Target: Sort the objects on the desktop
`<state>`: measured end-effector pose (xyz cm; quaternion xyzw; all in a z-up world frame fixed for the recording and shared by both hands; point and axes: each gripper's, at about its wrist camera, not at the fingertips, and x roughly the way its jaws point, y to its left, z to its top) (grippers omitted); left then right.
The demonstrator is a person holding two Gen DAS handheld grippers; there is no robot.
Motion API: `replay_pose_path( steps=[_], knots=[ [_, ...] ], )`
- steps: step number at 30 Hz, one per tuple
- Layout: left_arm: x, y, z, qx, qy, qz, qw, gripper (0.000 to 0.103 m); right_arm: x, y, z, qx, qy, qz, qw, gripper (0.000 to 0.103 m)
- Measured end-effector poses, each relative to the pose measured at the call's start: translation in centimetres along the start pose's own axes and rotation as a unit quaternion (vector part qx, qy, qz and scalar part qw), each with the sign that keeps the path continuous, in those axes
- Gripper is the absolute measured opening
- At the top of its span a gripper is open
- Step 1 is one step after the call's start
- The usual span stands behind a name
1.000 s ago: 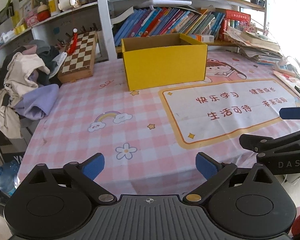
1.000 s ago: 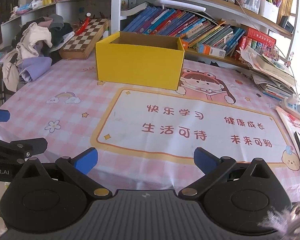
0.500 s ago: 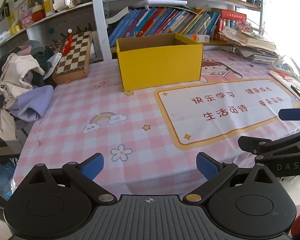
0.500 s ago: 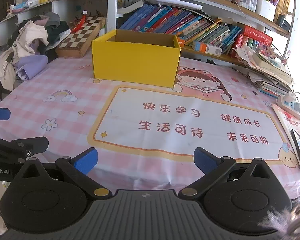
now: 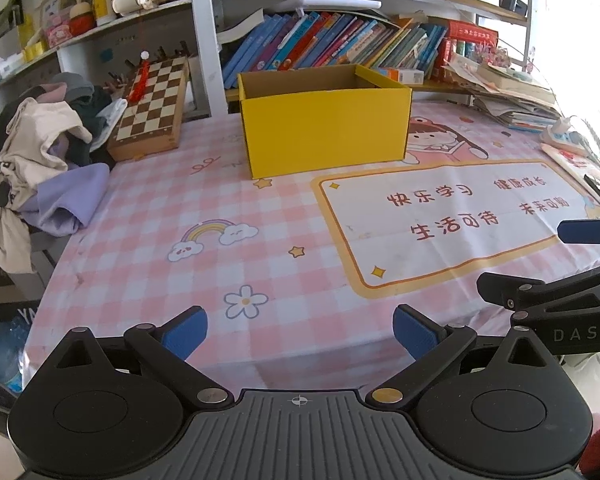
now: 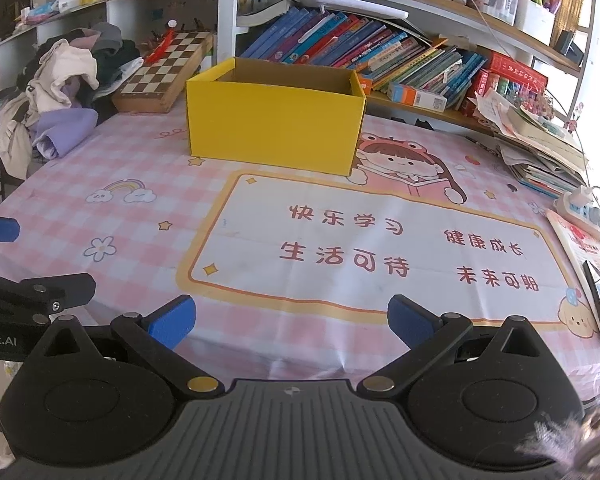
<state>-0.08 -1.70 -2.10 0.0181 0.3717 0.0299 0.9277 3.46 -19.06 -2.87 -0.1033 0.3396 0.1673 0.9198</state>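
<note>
— Purple and cream clothes [image 5: 40,168] heaped at far left, then a chessboard [image 5: 150,110] leaning at the shelf: what do we hold?

— Nothing. Our left gripper [image 5: 300,330] has its blue pads spread wide and empty at the near edge of the table [image 5: 148,240]; our right gripper [image 6: 290,318] is spread just the same, beside it.

— And the task's thing?

— A yellow box [image 5: 324,132], open-topped, stands upright at the back centre, straight ahead of both tools and well apart from them. Its long axis runs left to right, broad side facing us. In our judgement neither hand is clearly nearer.

— What goes in it?

— We see no loose item on the cloth; books [image 6: 540,148] are stacked at far right. Contents of the box stay hidden.
</note>
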Motion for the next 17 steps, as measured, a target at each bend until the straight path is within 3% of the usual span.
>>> replay_pose_path(
  steps=[17],
  knots=[
    [0.41,0.45,-0.02,-0.008,0.002,-0.015,0.9999,0.101,0.44,0.1,0.25,-0.007,0.006,0.002,1.0,0.103]
  ],
)
